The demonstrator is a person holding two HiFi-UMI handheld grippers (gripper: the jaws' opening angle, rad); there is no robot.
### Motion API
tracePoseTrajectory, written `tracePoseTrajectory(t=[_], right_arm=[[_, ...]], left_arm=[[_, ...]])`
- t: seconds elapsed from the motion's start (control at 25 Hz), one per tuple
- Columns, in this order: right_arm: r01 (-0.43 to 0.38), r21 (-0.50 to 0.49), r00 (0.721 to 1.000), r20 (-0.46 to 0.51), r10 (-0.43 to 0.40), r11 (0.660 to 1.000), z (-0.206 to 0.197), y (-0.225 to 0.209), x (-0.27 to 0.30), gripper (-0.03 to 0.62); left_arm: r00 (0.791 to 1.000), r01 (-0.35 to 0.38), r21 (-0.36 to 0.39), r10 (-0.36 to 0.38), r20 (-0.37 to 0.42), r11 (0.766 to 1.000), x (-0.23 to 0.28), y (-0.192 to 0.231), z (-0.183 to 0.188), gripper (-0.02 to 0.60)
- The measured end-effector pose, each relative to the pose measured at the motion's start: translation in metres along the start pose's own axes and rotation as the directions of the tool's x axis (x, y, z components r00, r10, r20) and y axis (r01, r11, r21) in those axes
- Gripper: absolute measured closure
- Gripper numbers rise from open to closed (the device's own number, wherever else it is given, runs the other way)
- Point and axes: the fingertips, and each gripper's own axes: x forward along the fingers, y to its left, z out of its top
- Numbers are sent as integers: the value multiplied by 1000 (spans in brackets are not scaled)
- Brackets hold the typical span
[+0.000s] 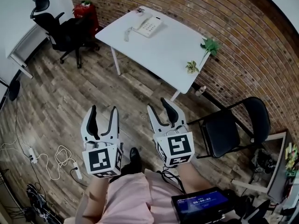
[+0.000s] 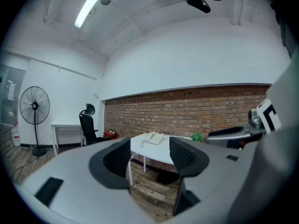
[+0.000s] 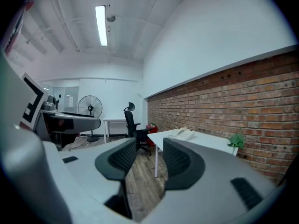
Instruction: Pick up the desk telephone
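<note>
Both sets of jaws are apart w/ nothing between them, left gripper (image 1: 103, 110) & right gripper (image 1: 159, 104), so you're at the approach step. Tgt desk telephone (image 1: 148, 26) sits at the far end of the white table (image 1: 163, 55) by the brick wall (image 1: 224, 22), well apart from you. Next: get to the table, straddle the phone w/ open jaws, then clamp.

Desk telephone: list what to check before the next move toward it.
1. Telephone in sight on the white table: ok.
2. Left gripper open, nothing between its jaws: ok.
3. Right gripper open, nothing between its jaws: ok.
4. Telephone within reach: not ok, both grippers hang over the floor, far short of the table.
5. Cables off the path to the table: ok, they lie to the left.
</note>
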Motion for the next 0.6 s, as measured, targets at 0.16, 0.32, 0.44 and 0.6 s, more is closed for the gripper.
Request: tracePoseTrajectory(t=[0.16,0.32,0.44,0.6], right_arm=[[9,-22,1000,29,-9,1000,22,5,36,413],[23,-24,999,49,-21,999,38,2,62,414],[39,-21,998,45,-38,999,40,-7,79,416],[56,-3,998,26,-55,998,36,-22,102,416]], left_arm=[[999,18,9,-18,26,1000,31,24,14,314],[999,33,6,-33,38,999,57,40,18,314],[999,47,3,-47,26,999,78,46,15,314],[998,65,3,-65,-2,998,106,47,6,314]])
